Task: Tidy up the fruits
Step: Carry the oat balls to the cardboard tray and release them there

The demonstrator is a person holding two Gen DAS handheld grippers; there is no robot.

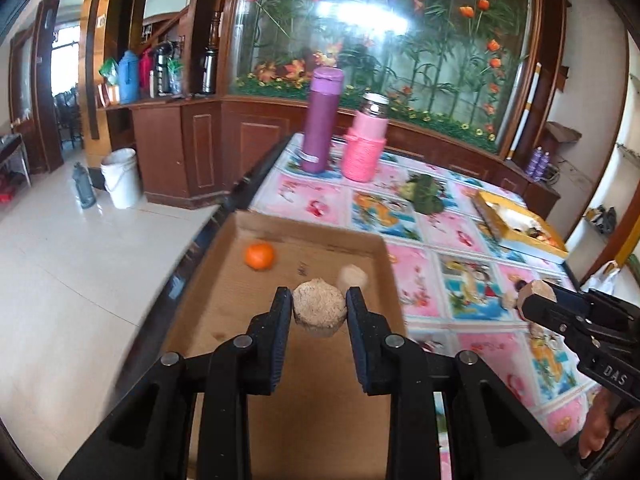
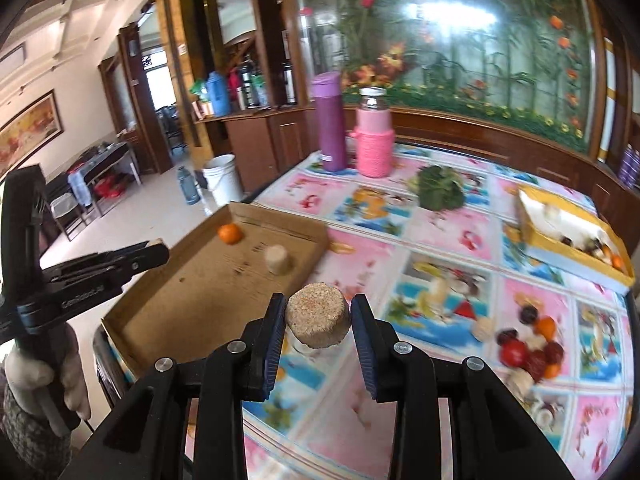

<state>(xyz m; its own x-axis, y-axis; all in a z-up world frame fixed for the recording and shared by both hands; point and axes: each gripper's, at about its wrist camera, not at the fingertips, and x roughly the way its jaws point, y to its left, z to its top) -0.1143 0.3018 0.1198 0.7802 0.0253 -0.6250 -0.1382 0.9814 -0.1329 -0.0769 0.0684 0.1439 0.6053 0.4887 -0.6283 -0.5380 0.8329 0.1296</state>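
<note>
Patterned cloth covers the table (image 2: 440, 240), where sorting is under way. A tan round fruit (image 1: 319, 307) sits clamped in the left gripper (image 1: 319, 304) above the cardboard tray (image 1: 304, 232), likely for release beside the orange (image 1: 260, 256). The right gripper (image 2: 319, 312) clamps a second tan fruit (image 2: 318, 316) over the cloth, near the tray's edge; loose fruits (image 2: 524, 350) wait nearby.

Three tan cork-like pieces – one (image 1: 319, 307), another (image 2: 318, 316), a third (image 2: 277, 259). One orange (image 1: 260, 256). Two bottles – purple (image 1: 321, 120), pink (image 1: 367, 142).
</note>
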